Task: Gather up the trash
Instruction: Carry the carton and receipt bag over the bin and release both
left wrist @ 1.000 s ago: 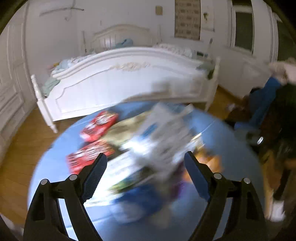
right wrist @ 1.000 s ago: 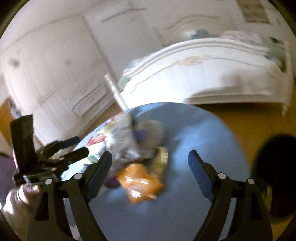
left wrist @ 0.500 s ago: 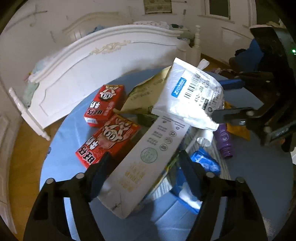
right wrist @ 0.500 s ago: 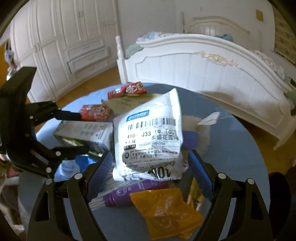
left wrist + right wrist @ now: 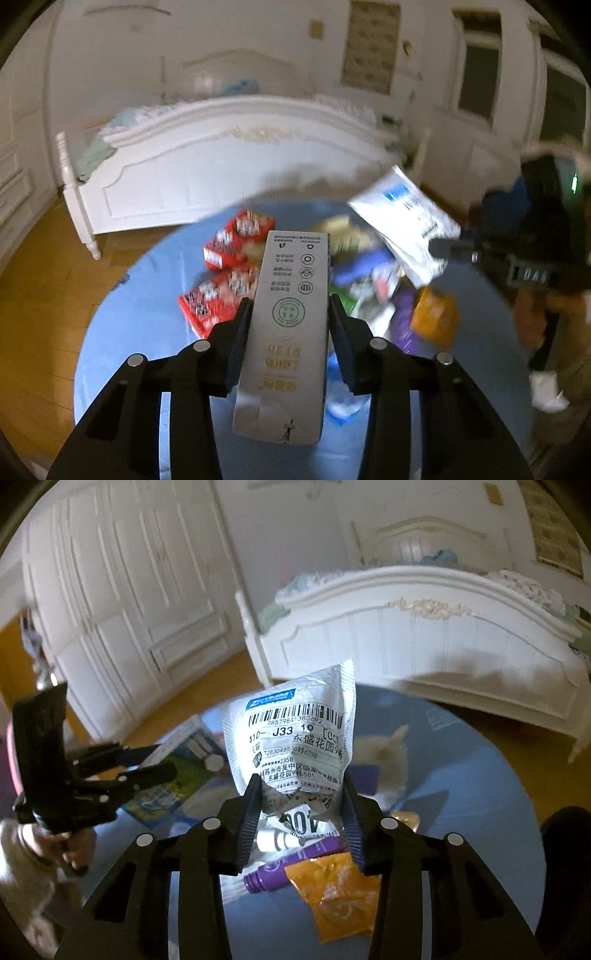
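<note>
My left gripper [image 5: 290, 306] is closing its jaws on a long grey-white carton [image 5: 288, 332]; both pads press its sides and it sticks out over the trash pile. The jaws of my right gripper [image 5: 301, 786] are closing too, pinching the crumpled lower end of a white mailer bag [image 5: 295, 731] with a barcode label. In the left wrist view that bag [image 5: 402, 218] hangs at the right. The right wrist view shows the left gripper [image 5: 147, 760] and its carton [image 5: 181, 742] at the left. Two red boxes [image 5: 240, 240], an orange wrapper [image 5: 336, 890] and a purple tube [image 5: 291, 864] lie on the table.
The trash lies on a round blue table [image 5: 129, 314]. A white bed [image 5: 221, 166] stands just behind it on a wooden floor [image 5: 37, 277]. White wardrobe doors [image 5: 110, 627] fill the left of the right wrist view. A person's hand [image 5: 74, 849] holds the left gripper.
Both grippers have narrowed from wide open onto their items. The carton now points straight out between the left fingers, and the mailer bag has lifted off the pile in the right fingers.
</note>
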